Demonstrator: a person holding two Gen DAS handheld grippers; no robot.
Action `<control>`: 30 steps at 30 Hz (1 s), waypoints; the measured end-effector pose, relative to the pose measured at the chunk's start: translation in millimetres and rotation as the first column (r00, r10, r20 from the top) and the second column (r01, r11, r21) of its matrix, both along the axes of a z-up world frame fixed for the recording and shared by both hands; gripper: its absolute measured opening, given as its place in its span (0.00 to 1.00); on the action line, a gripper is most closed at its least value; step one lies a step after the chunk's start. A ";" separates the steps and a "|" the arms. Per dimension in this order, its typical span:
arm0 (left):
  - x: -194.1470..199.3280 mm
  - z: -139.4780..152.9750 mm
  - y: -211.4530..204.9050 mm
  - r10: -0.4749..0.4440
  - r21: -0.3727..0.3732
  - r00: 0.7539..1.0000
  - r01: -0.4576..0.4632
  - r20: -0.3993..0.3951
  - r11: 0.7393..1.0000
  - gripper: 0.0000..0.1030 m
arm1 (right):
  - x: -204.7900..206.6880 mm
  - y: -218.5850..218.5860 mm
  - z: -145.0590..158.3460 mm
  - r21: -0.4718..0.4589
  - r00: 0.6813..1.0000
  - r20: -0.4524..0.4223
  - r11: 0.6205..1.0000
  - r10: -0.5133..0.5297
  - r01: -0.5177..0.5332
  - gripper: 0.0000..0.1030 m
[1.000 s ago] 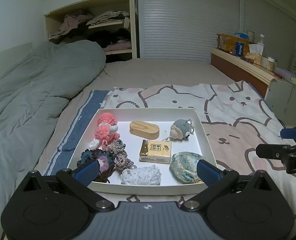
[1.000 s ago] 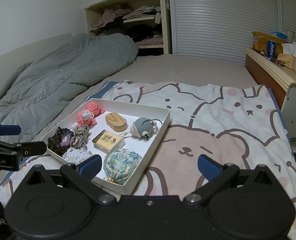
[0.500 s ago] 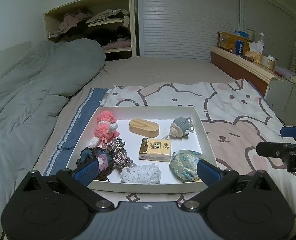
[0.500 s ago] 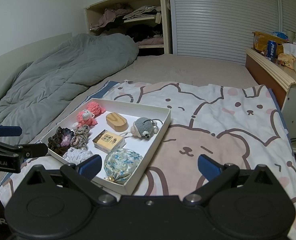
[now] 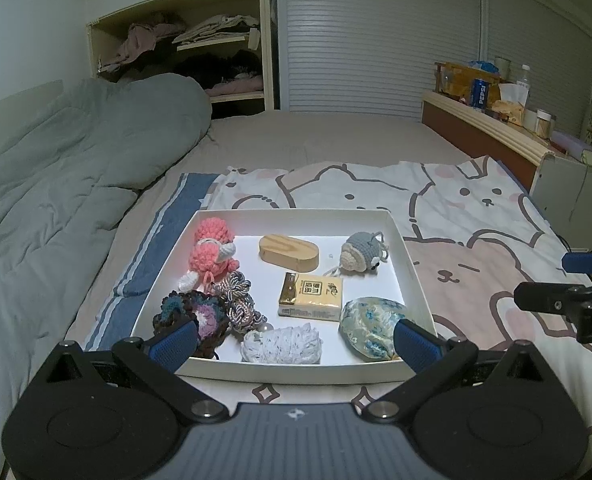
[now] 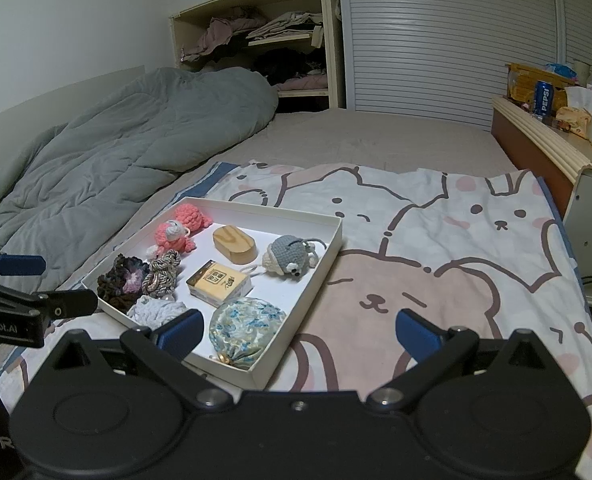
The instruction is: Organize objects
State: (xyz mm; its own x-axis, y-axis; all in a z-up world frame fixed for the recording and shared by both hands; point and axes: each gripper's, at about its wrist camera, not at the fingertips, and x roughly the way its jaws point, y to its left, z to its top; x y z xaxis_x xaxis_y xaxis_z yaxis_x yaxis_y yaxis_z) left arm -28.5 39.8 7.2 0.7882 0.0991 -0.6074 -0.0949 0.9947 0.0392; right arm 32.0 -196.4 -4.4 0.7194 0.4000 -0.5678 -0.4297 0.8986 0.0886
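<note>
Left wrist view: left gripper (image 5: 294, 341) spread wide, empty, over shallow white cardboard tray (image 5: 411, 266); right gripper (image 6: 296, 330) same; floral fabric pouch (image 5: 373, 327) at tray's 5 o'clock.

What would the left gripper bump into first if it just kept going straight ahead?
Probably the near wall of the white box, just ahead of the left gripper. If it passes above that rim, the white crocheted piece comes next. Height over the rim is hard to judge here.

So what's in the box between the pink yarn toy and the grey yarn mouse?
The oval wooden block lies between the pink crochet toy and the grey crochet mouse, clearest in the left wrist view.
</note>
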 end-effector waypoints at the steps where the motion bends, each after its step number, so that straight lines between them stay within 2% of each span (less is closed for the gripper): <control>1: 0.0 0.0 -0.1 0.000 0.000 1.000 0.000 0.000 1.000 1.00 | 0.1 0.1 0.1 0.000 1.000 0.000 1.000 0.000 0.000 1.00; 30: -0.9 -1.7 -1.7 -0.007 -0.005 1.000 0.007 -0.010 1.000 1.00 | -0.3 0.7 0.4 0.000 1.000 0.000 1.000 -0.001 0.001 1.00</control>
State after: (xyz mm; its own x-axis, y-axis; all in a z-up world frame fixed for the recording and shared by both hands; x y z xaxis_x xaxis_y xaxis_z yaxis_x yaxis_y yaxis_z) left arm -29.4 38.1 5.5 0.7827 0.0906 -0.6158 -0.0873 0.9955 0.0356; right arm 31.7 -195.7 -4.0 0.7198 0.3996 -0.5676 -0.4290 0.8989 0.0888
